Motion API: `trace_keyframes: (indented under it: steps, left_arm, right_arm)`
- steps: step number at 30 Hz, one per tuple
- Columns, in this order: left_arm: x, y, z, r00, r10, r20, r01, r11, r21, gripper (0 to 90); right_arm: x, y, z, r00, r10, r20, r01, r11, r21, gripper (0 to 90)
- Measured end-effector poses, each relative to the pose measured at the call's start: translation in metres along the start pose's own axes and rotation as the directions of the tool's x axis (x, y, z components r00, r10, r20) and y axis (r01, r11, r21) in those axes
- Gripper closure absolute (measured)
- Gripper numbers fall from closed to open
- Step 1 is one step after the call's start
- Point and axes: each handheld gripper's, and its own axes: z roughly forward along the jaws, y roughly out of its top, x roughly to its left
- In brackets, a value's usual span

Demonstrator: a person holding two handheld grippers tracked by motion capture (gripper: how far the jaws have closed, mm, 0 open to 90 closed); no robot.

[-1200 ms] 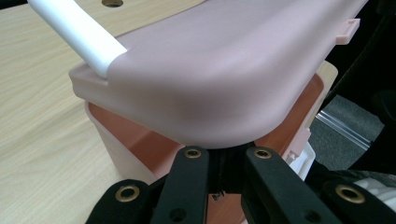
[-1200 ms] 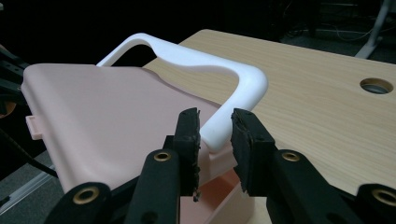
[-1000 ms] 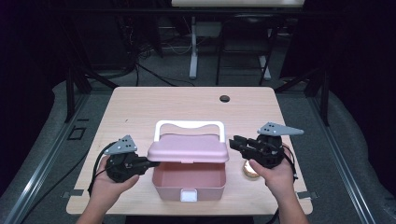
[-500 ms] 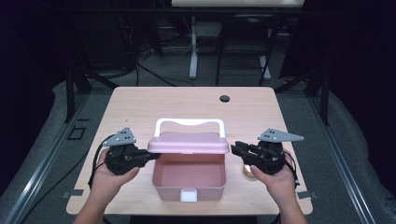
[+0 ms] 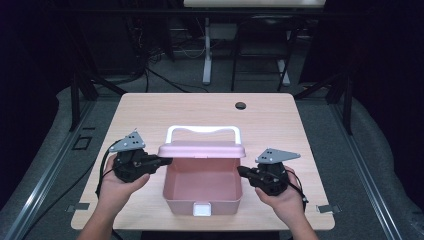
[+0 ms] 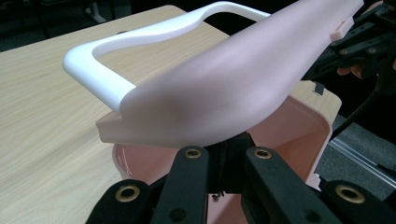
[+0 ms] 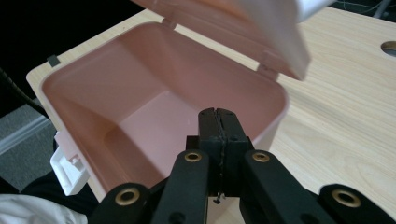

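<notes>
Presently my left hand-held gripper [image 5: 162, 161], jaws closed, met the pink box's [image 5: 202, 192] raised lid [image 5: 201, 149]. My right hand-held gripper [image 5: 242, 171] had just closed empty beside the box rim.

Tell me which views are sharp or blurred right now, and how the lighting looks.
High view: table evenly lit, surroundings dark, all fairly sharp. Left gripper view: the pink lid close to the lens is soft, with no glare. Right gripper view: the box interior is clear and shadowed low down, and the lid edge at top is blurred.
</notes>
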Motion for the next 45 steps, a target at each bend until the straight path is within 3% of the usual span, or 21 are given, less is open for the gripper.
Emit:
trace_keyframes:
  steps: [5, 6, 8, 15, 25, 45]
  left_arm:
    - [0.004, 0.003, 0.000, 0.9999, -0.006, 0.008, 0.006, 1.0000, 0.001, 89.7]
    - [0.006, 0.004, 0.000, 0.9999, -0.012, 0.011, 0.012, 0.9999, -0.001, 89.7]
    - [0.006, 0.006, 0.000, 0.9999, -0.011, 0.008, 0.011, 0.9999, -0.004, 89.7]
    - [0.007, 0.010, 0.001, 0.9999, -0.014, -0.005, 0.014, 0.9998, -0.017, 89.7]
    - [0.012, 0.013, 0.002, 0.9998, -0.018, 0.008, 0.018, 0.9992, -0.036, 89.7]
    - [0.019, 0.017, 0.004, 0.9997, -0.023, 0.008, 0.024, 0.9978, -0.062, 89.7]
  right_arm:
    - [0.010, -0.009, 0.004, 0.9998, -0.008, -0.016, 0.009, 1.000, 0.013, 90.0]
    - [0.015, -0.018, 0.008, 0.9992, 0.001, -0.040, -0.001, 1.000, 0.009, 90.0]
    - [0.019, -0.024, 0.012, 0.9993, -0.009, -0.035, 0.009, 1.000, 0.009, 90.0]
    - [0.023, -0.036, 0.022, 0.9981, -0.015, -0.060, 0.018, 0.999, 0.050, 90.0]
    - [0.027, -0.042, 0.028, 0.9972, -0.012, -0.074, 0.017, 0.997, 0.074, 90.0]
    - [0.037, -0.046, 0.032, 0.9969, -0.033, -0.071, 0.037, 0.998, 0.060, 90.0]
